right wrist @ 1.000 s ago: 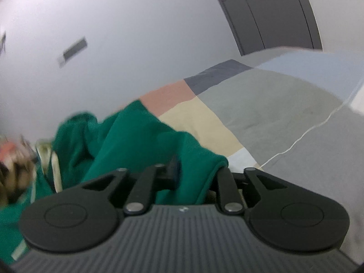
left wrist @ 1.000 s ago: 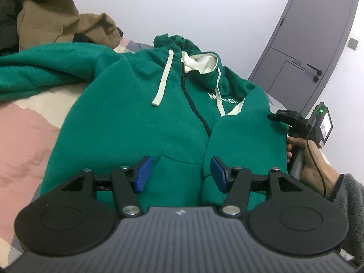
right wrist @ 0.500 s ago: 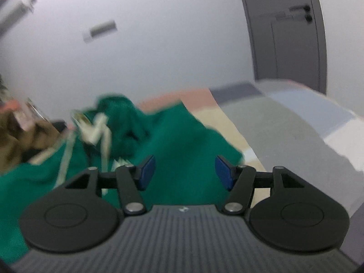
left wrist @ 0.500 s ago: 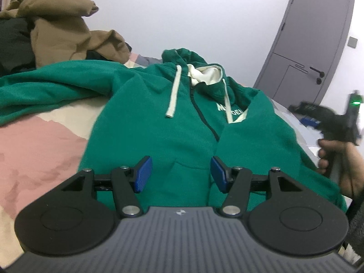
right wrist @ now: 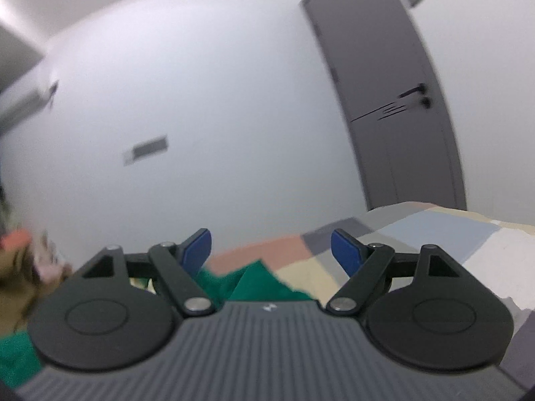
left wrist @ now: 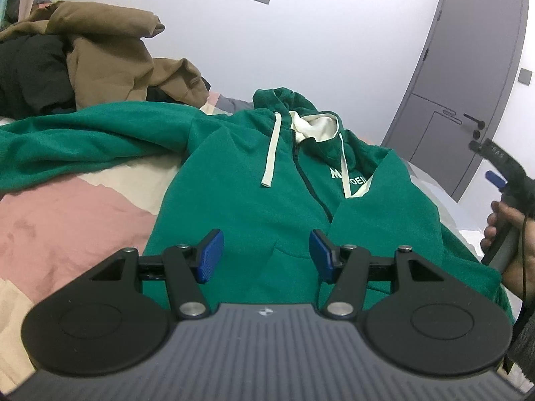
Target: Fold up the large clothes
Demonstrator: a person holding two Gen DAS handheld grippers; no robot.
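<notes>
A green zip hoodie (left wrist: 267, 187) with white drawstrings lies face up on the patchwork bedspread (left wrist: 67, 220). One sleeve stretches out to the left; the other is folded over the chest on the right. My left gripper (left wrist: 265, 255) hovers open over the hoodie's hem with nothing between its blue pads. My right gripper (right wrist: 271, 249) is raised above the bed and points level at the wall; its jaws are opening and hold nothing. A corner of the hoodie (right wrist: 257, 284) shows below it. In the left wrist view the right gripper (left wrist: 495, 167) is held by a hand at the right edge.
A heap of brown and black clothes (left wrist: 83, 60) lies at the back left of the bed. A grey door (left wrist: 468, 77) stands at the right behind the bed, and a white wall (right wrist: 200, 100) runs along the far side.
The right gripper let go of the folded green sleeve, opened wider and rose away from it, tilting up toward the wall. The left gripper drew back a little and stayed open.
</notes>
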